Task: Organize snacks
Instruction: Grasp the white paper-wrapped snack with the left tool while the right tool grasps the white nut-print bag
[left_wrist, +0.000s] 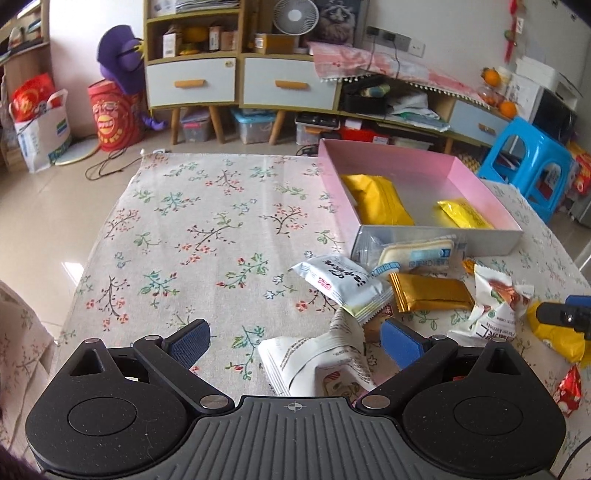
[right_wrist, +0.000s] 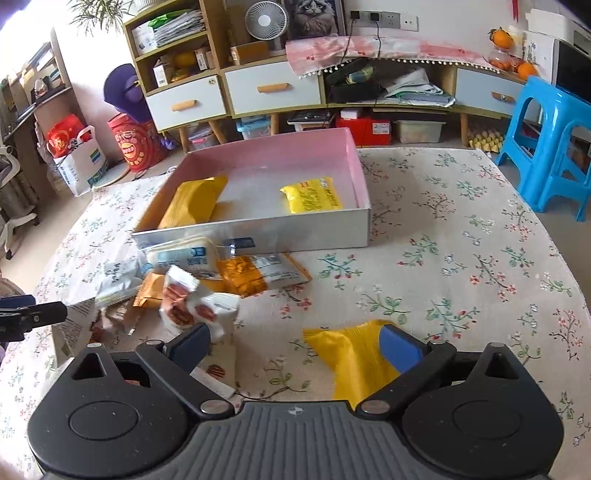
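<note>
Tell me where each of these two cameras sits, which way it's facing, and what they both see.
Left wrist: on the left hand-held gripper, looking across the floral table at the white packet between its open fingers, the snack pile and the pink box; the right gripper's tip shows at the right edge.
Right wrist: on the right hand-held gripper, open over a yellow packet, facing the box; the left gripper's tip shows at the left edge.
Shared: box, pile, cabinets, blue stool.
</note>
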